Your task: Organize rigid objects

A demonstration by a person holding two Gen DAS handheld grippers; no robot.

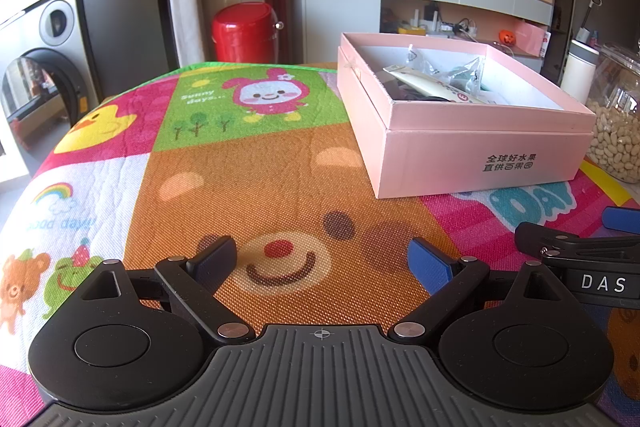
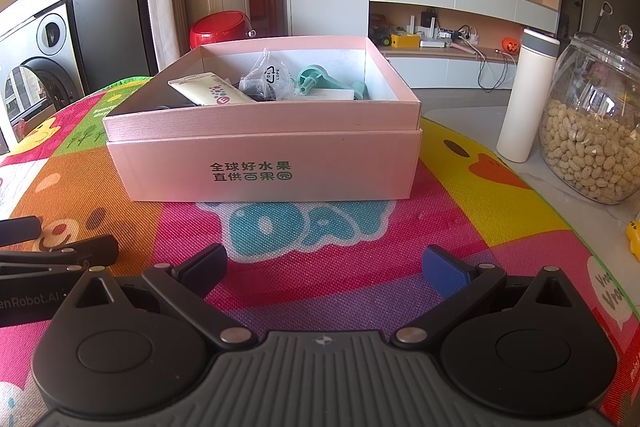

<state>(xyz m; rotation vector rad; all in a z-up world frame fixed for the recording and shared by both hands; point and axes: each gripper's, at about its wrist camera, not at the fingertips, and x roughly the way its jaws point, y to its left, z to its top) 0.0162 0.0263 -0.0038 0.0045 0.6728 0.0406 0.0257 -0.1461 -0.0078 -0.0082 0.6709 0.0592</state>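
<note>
Both hand-held grippers are hovering low over a colourful cartoon-print mat (image 1: 248, 187) that is covering the table. The left gripper (image 1: 322, 265) is holding its dark blue fingers (image 1: 428, 269) spread wide with nothing between them, above a brown bear face printed on the mat. The right gripper (image 2: 324, 269) is likewise standing spread and empty, its blue pads (image 2: 446, 271) framing a pink and purple patch of the mat. Each gripper is showing at the edge of the other's view, so they are sitting side by side.

Ahead of the right gripper, a pale pink cardboard box with green Chinese lettering (image 2: 264, 163) is resting on the mat, open at the top. Inside it are lying a cream tube with coloured dots (image 2: 212, 91), a crinkled clear plastic bag (image 2: 268, 77) and a mint green plastic piece (image 2: 320, 79), all bunched toward the middle; darker things under them are too hidden to make out. From the left wrist view the box is sitting ahead and to the right.

Just past the mat's right edge, a white cylindrical bottle with a grey cap (image 2: 524, 95) is standing upright beside a clear glass jar of peanuts (image 2: 596, 131). A red round bin (image 1: 244, 31) is sitting on the floor beyond the table.
</note>
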